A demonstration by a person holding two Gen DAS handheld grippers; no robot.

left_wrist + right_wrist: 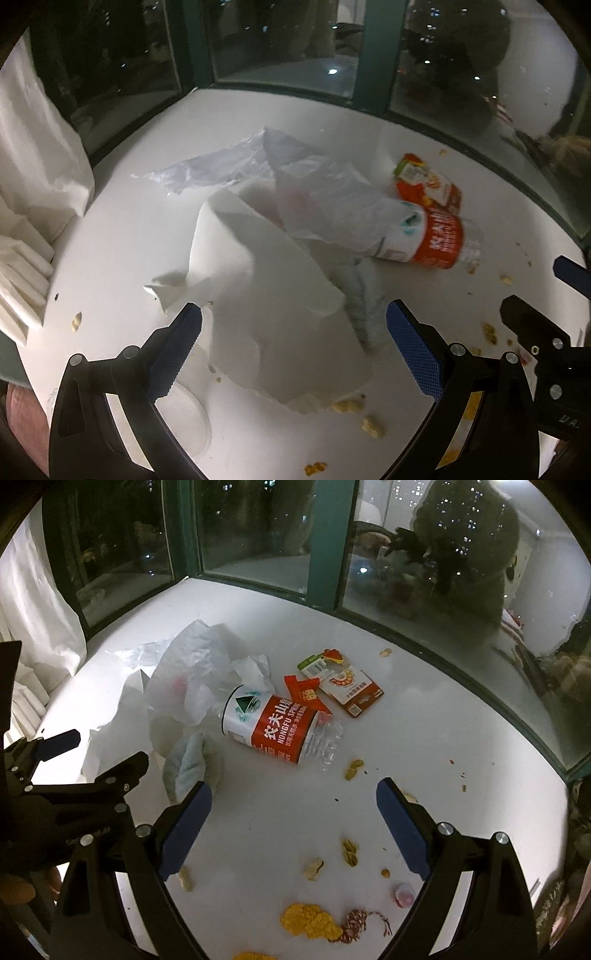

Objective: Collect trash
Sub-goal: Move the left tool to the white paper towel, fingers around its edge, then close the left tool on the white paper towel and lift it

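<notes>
Spreading under dark windows (258, 546), the white table (424, 746) carries a crushed bottle (275, 725), plastic bag (199, 672) and peanut shells (350, 851); the left gripper (293, 339) and right gripper (293, 825) both gape, holding nothing.

Black hand-held gripper (293, 350), blue pads (177, 354)

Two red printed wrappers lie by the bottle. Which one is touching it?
The small torn red wrapper, resting against the bottle label's upper edge. The larger flat card packet with the green end lies just beyond, clear of the bottle.
</notes>
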